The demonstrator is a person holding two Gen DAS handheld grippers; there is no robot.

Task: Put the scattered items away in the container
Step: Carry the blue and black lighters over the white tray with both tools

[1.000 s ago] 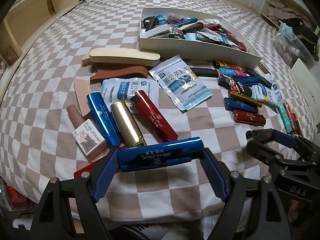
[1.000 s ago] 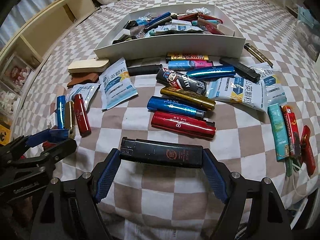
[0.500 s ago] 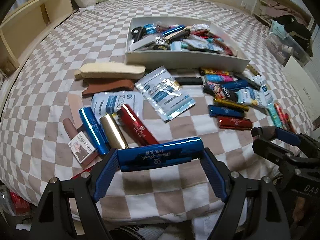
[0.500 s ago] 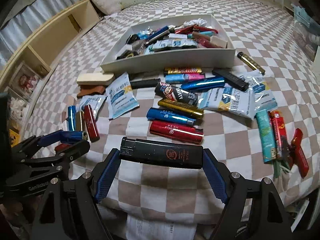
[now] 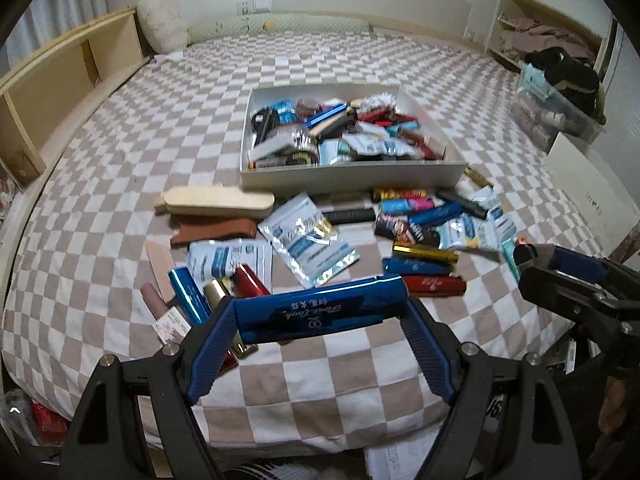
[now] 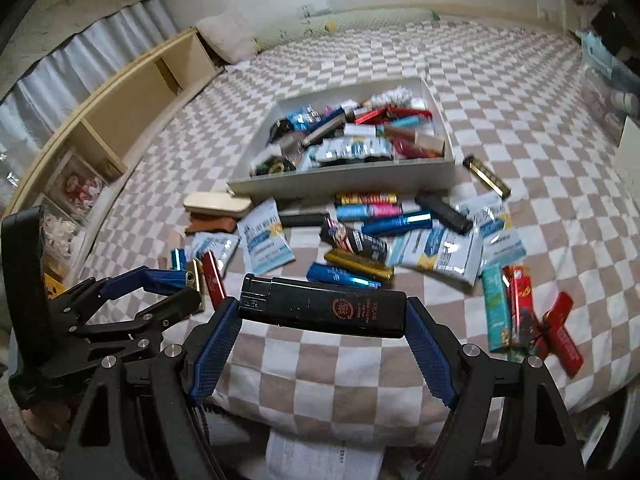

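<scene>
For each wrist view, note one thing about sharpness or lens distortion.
Left wrist view: the blue lighter in the left gripper is sharp, items in the white box smear with motion blur. Right wrist view: the black lighter in the right gripper is crisp; the fisheye bends the wooden shelf.

The black lighter held across the near part of the right wrist view has small white words under a round red mark. They read "DON'T PLAY WITH FIRE", but the last tiny line is too small to read. The blue lighter held across the near part of the left wrist view has silver curly writing and a round sign. It shows upside down, and the letters cannot be made out. The silver and blue packets on the bed have print on them, but it is too blurry to read.
</scene>
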